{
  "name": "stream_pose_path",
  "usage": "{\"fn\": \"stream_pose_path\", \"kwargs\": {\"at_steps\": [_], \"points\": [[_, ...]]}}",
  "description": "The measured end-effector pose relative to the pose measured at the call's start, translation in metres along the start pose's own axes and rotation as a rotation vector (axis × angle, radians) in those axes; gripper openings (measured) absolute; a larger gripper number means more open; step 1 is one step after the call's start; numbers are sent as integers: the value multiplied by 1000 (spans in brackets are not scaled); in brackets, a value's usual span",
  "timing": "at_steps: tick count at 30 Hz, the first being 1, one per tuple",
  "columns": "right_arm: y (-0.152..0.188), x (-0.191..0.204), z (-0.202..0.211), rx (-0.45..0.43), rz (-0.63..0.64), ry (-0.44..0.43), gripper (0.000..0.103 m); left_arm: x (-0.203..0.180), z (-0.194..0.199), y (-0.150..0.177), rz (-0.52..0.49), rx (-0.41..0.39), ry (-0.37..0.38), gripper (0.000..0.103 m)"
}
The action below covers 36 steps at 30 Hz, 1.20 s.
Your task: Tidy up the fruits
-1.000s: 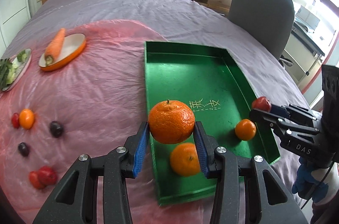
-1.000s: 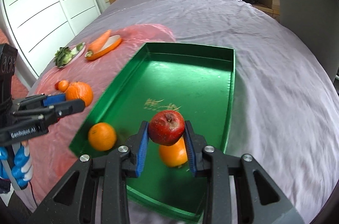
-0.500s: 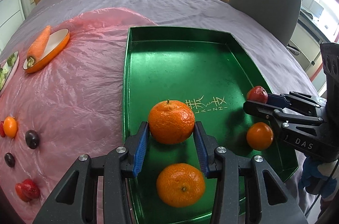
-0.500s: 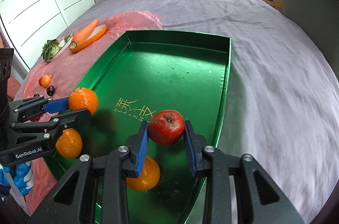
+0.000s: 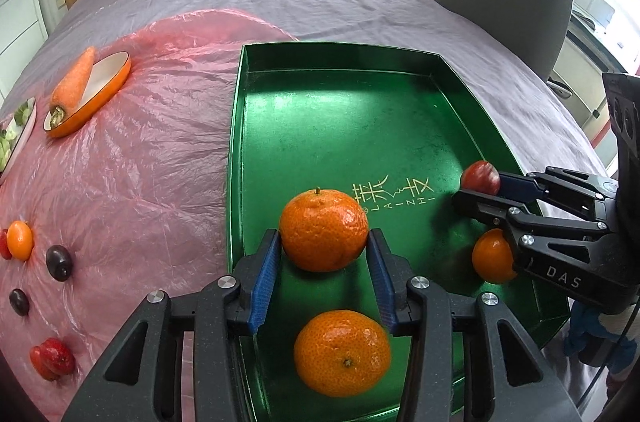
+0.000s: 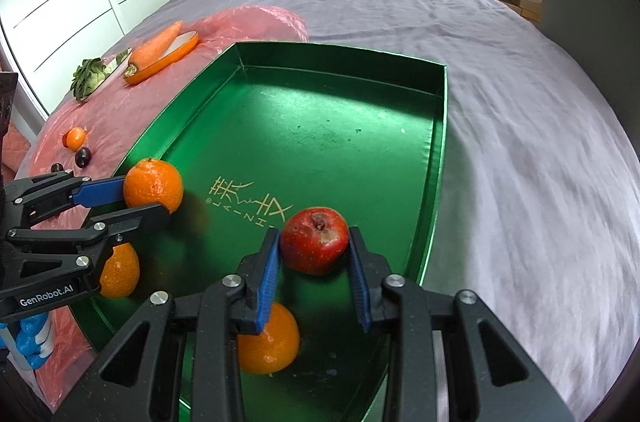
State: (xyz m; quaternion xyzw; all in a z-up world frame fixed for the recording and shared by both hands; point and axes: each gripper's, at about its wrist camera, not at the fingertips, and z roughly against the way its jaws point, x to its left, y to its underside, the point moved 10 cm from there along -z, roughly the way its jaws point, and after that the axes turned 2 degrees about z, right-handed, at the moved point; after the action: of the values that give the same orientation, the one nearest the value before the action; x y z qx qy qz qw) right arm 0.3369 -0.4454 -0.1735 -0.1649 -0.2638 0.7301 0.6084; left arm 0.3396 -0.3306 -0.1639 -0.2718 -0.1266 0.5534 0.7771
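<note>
Left wrist view: the left tongs (image 5: 323,260) pinch a mandarin (image 5: 323,229) low over the green tray (image 5: 340,51) on the bed, likely to set it beside two oranges already inside. The right tongs (image 6: 314,264) are spreading, pads just clear of a red apple (image 6: 314,245) now resting in the tray.
</note>
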Motion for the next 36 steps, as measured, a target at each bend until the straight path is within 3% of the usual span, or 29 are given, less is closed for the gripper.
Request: {"fn": "stream_pose_path", "kwargs": {"at_steps": [1, 2, 7, 18, 36], "points": [[0, 1, 0, 0, 3, -3, 82, 0, 0, 0, -2, 2, -1, 39], [-1, 2, 1, -4, 8, -4, 103, 1, 0, 0, -2, 4, -2, 39], [-5, 3, 5, -8, 14, 17, 103, 2, 12, -5, -6, -17, 1, 44], [-8, 15, 47, -64, -17, 21, 103, 3, 54, -4, -14, -58, 26, 45], [41, 81, 114, -74, -37, -8, 103, 22, 138, 60, 24, -82, 22, 49]]}}
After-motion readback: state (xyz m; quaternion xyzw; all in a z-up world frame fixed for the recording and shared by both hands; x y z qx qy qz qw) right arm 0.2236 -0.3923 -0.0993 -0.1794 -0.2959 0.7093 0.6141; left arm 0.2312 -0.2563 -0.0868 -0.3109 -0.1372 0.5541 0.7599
